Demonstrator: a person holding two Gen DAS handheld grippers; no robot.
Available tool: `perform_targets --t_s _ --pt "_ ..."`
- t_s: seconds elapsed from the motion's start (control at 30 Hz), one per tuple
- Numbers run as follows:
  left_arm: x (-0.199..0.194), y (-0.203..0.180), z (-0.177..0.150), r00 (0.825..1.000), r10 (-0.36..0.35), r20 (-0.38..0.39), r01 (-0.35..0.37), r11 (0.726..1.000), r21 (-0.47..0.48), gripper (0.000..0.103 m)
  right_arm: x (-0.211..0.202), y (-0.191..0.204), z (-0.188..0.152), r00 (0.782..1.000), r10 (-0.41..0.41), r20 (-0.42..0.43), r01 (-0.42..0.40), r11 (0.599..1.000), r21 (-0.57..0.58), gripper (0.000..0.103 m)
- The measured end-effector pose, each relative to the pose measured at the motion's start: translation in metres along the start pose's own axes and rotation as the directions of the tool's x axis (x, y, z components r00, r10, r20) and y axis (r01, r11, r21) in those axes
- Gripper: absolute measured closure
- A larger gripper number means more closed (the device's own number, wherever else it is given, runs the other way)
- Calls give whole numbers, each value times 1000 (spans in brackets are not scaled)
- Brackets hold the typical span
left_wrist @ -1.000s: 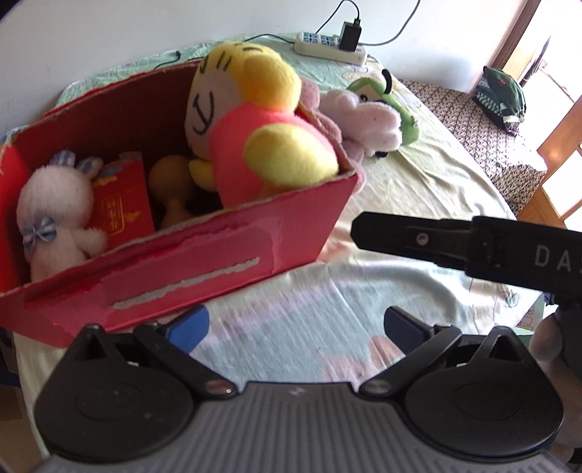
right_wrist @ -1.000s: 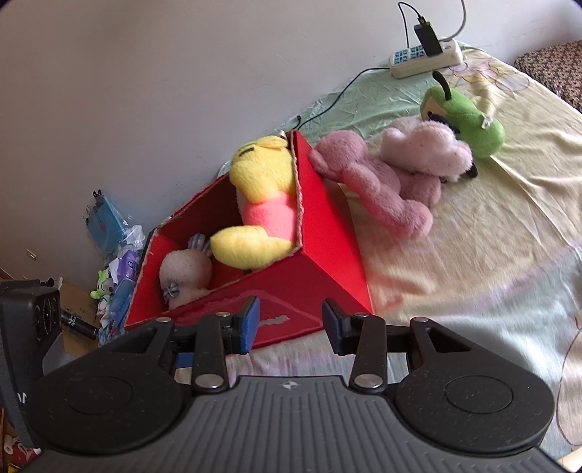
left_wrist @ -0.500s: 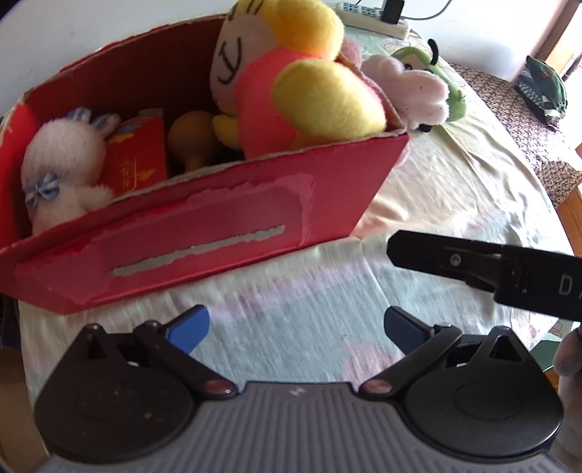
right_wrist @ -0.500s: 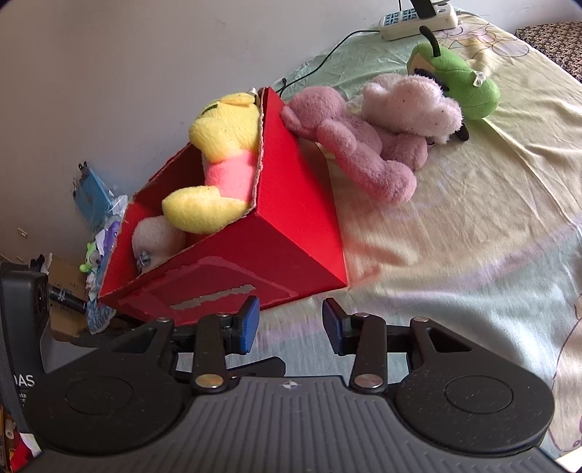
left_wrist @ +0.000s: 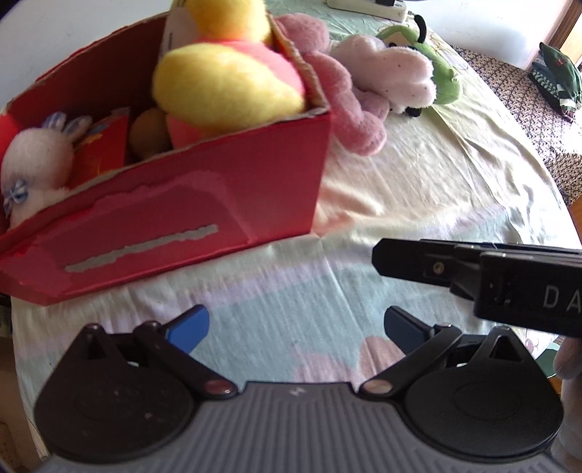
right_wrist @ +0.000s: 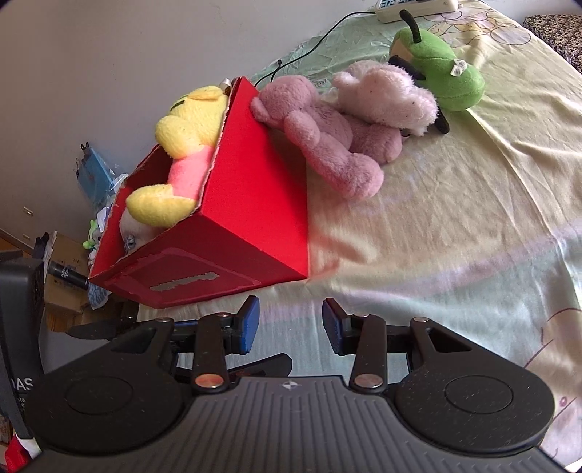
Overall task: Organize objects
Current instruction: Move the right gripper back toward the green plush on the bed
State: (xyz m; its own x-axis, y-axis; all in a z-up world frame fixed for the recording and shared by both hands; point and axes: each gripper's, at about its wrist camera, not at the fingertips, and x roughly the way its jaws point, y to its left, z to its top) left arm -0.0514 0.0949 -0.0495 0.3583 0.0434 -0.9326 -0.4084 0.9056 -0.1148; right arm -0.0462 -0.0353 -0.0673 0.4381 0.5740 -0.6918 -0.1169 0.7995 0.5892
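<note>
Both my left tool [left_wrist: 295,326] and right tool [right_wrist: 291,325] hang empty with jaws apart. The pink bear [right_wrist: 320,145] leans on the red box [right_wrist: 251,203], upper centre; grabbing it carelessly could shove the box off the tabletop [right_wrist: 454,225] edge.

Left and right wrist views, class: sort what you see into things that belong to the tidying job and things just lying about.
Belongs to the job:
red box
yellow plush in the box
pink teddy
pale pink plush
green plush
left claw
right claw

Just lying about:
power strip
black cable
bedsheet
</note>
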Motion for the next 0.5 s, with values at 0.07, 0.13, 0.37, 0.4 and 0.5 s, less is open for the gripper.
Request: perform_targets --t_s 0.07,0.13,0.37,0.4,0.5 --pt "1 -9 1 1000 16 -3 -16 1000 9 1 -3 -8 5 1000 7 -6 -7 1000 2 61" --pt "2 -19 2 1000 24 -5 -24 1000 14 1 -7 -16 9 1000 14 -12 -14 1000 2 61" --pt "6 -49 10 1000 27 -7 -27 1000 1 1 -23 -45 27 999 30 -25 -30 1000 -3 61" --pt "6 -54 12 1000 27 -6 -27 1000 1 1 -25 -48 29 999 31 -25 -31 1000 -3 61" --pt "9 -67 16 1000 29 -4 -29 1000 3 1 -30 -61 34 999 35 -27 -35 999 -1 61"
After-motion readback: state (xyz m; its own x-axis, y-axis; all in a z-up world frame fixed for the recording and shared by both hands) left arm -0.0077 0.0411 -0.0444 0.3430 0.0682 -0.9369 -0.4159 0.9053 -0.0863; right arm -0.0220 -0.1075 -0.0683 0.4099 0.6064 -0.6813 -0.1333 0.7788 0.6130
